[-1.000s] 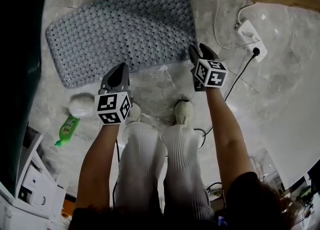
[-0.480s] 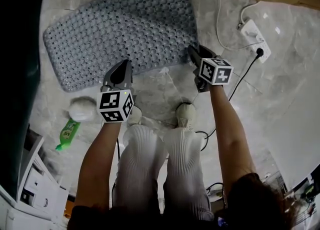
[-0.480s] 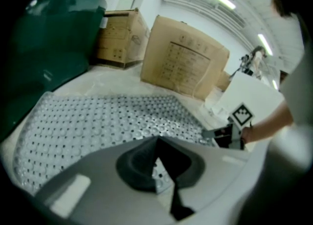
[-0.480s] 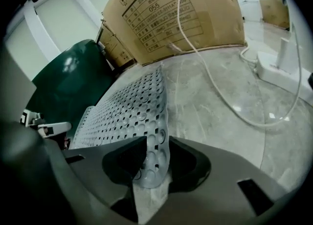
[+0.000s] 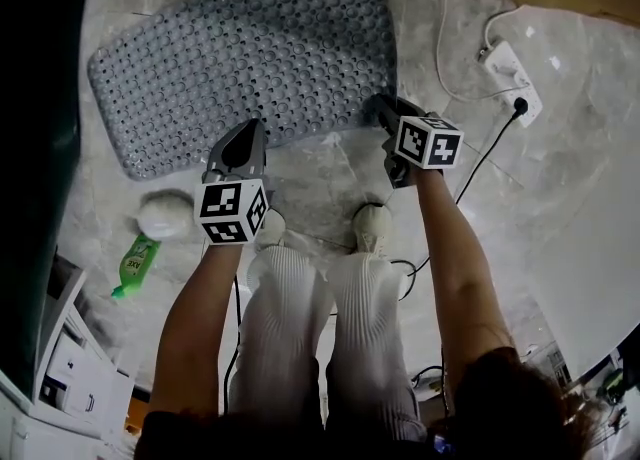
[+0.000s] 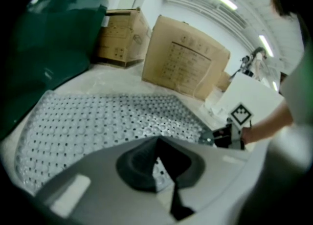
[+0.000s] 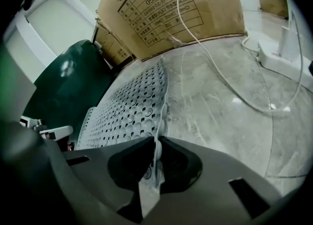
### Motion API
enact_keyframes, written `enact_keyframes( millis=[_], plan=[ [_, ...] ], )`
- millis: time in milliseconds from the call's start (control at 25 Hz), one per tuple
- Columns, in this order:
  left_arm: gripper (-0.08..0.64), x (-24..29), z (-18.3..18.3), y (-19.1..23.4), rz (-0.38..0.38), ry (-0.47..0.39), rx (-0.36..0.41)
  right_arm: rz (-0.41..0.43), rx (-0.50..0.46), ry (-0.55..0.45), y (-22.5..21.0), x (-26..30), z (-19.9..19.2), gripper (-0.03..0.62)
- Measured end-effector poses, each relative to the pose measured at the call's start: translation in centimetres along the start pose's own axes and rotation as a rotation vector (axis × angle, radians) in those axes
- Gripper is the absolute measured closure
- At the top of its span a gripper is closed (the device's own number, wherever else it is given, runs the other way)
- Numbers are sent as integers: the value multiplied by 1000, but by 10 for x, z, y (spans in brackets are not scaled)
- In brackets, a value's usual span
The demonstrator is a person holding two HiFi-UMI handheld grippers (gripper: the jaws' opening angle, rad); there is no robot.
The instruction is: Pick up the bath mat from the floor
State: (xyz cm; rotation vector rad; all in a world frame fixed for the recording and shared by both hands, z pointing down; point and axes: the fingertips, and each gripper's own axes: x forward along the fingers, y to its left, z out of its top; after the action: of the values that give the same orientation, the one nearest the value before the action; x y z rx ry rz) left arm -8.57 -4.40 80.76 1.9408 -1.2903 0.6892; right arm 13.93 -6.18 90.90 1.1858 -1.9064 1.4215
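Note:
The grey perforated bath mat point(image 5: 240, 48) lies flat on the marble floor. My left gripper point(image 5: 248, 133) has its tips over the mat's near long edge. In the left gripper view its jaws point(image 6: 157, 141) meet at the tips, with a strip of the mat point(image 6: 98, 116) caught between them. My right gripper point(image 5: 380, 108) is at the mat's near right corner. Its jaws are closing, and in the right gripper view the thin edge of the mat point(image 7: 132, 106) stands pinched between the right gripper's point(image 7: 157, 143) pads.
A white power strip point(image 5: 510, 73) with cables lies on the floor to the right. At the left are a green bottle point(image 5: 133, 266) and a white round object point(image 5: 165, 213). Cardboard boxes point(image 7: 171, 9) stand beyond the mat, beside a dark green object point(image 6: 44, 48). The person's shoes point(image 5: 370, 223) are just behind the grippers.
The right gripper has shifted slightly left onto the mat's corner, and its jaws have come together on the edge. The left gripper has edged forward onto the mat's near edge.

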Motion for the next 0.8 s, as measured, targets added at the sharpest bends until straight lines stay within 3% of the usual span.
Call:
enact_keyframes(
  millis=[360,600,800],
  plan=[
    [554,-25,10,10,26,7,-4,22,-45,8,29,-22,13,574],
    [554,-51,26,8,56,2,-25,40,-101,-6,71,-52,35,575],
    [554,-85,45,4,81,21,0,57,-104,-24,121,-82,52,577]
  ],
)
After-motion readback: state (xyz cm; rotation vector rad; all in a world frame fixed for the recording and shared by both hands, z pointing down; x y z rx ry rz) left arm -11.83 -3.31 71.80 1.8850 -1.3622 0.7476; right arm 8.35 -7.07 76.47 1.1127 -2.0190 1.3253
